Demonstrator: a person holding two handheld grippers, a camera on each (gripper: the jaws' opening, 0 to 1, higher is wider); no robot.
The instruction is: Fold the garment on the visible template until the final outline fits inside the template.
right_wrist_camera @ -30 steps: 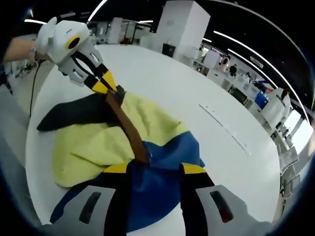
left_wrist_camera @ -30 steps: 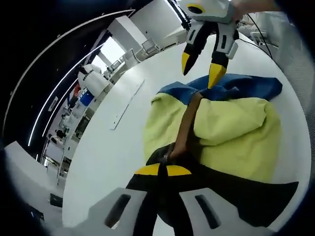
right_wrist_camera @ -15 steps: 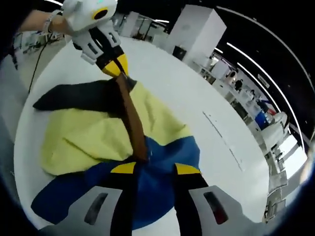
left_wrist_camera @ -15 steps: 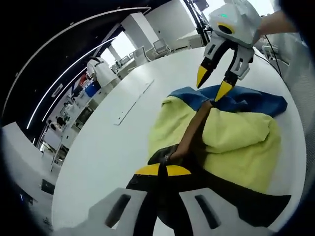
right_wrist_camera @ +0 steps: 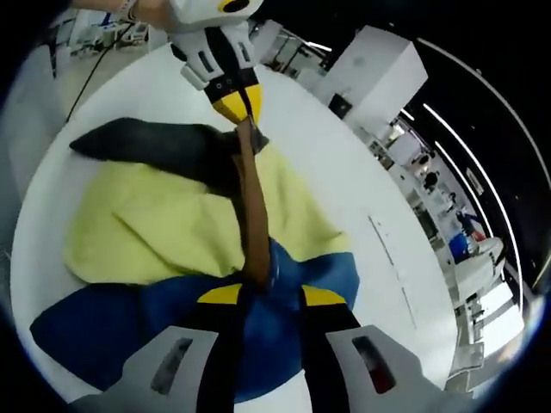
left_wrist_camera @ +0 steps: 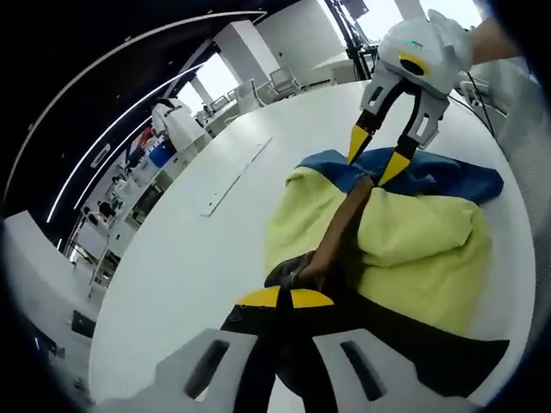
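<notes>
The garment lies bunched on the white table (left_wrist_camera: 189, 258), with a yellow part (left_wrist_camera: 413, 249) (right_wrist_camera: 155, 232), a blue part (left_wrist_camera: 448, 176) (right_wrist_camera: 146, 327) and a black part (left_wrist_camera: 413, 344) (right_wrist_camera: 146, 146). A brown band (left_wrist_camera: 340, 228) (right_wrist_camera: 252, 215) runs straight across it from one gripper to the other. My left gripper (left_wrist_camera: 284, 298) (right_wrist_camera: 234, 107) is shut on the band's black end. My right gripper (right_wrist_camera: 272, 295) (left_wrist_camera: 376, 155) stands open at the band's blue end, its jaws a narrow gap apart on either side of the fabric.
A thin pale strip (left_wrist_camera: 232, 176) (right_wrist_camera: 392, 254) lies flat on the table beyond the garment. The table's rim (right_wrist_camera: 26, 198) curves close to the cloth. A cable (right_wrist_camera: 86, 77) trails off the far edge. A white cabinet (right_wrist_camera: 387, 77) and workstations stand behind.
My right gripper's jaws have drawn closer together around the blue end of the band and come lower onto it. The left gripper has stayed shut on the black end.
</notes>
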